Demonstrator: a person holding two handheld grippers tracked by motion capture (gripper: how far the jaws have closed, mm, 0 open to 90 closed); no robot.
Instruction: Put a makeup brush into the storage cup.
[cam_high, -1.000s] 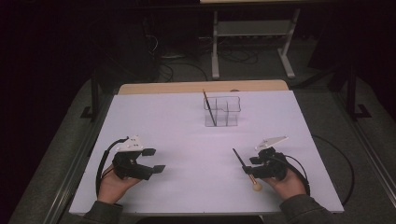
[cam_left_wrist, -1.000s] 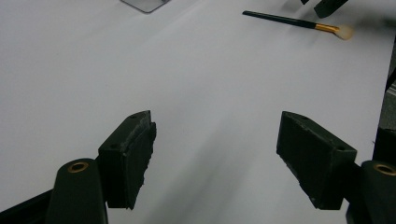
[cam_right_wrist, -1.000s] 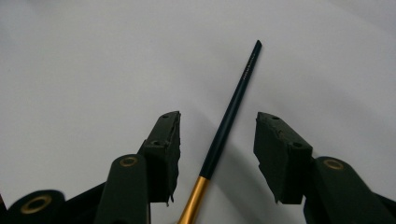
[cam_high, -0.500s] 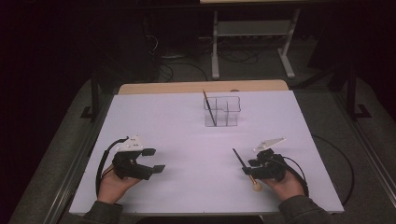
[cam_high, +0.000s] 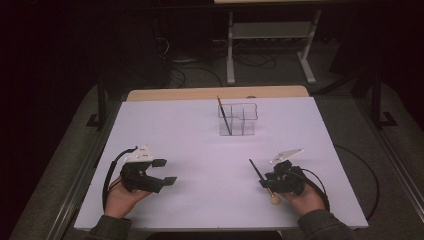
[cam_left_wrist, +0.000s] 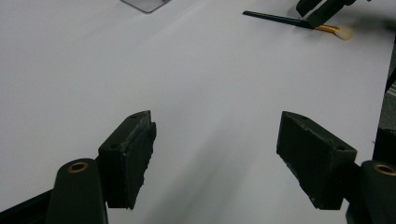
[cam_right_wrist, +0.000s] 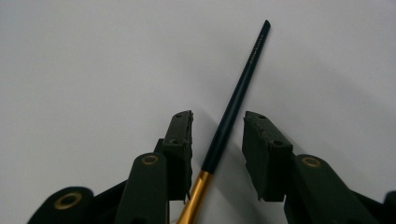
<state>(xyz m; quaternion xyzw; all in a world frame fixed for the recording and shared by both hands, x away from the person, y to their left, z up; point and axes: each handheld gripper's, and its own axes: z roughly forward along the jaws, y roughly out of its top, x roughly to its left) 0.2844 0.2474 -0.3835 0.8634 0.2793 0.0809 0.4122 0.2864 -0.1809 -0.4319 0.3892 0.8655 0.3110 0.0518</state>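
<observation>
A make-up brush (cam_high: 257, 172) with a black handle, gold ferrule and pale bristle head lies on the white table (cam_high: 175, 130) at the near right. My right gripper (cam_high: 265, 184) straddles it near the ferrule. In the right gripper view the brush (cam_right_wrist: 238, 93) runs up between the jaws of the right gripper (cam_right_wrist: 217, 128), which stand apart with a gap on each side of the handle, so it is open. My left gripper (cam_high: 165, 171) rests at the near left, wide open over bare table (cam_left_wrist: 215, 140). The left gripper view shows the brush (cam_left_wrist: 280, 18) far off.
A clear divided organizer (cam_high: 238, 119) stands at the back middle of the table with another thin brush (cam_high: 224, 116) leaning in its left compartment. A wooden strip (cam_high: 215, 93) edges the far side. Cables trail from both grippers.
My right gripper has shifted slightly toward the near edge along the brush. The left gripper has not moved.
</observation>
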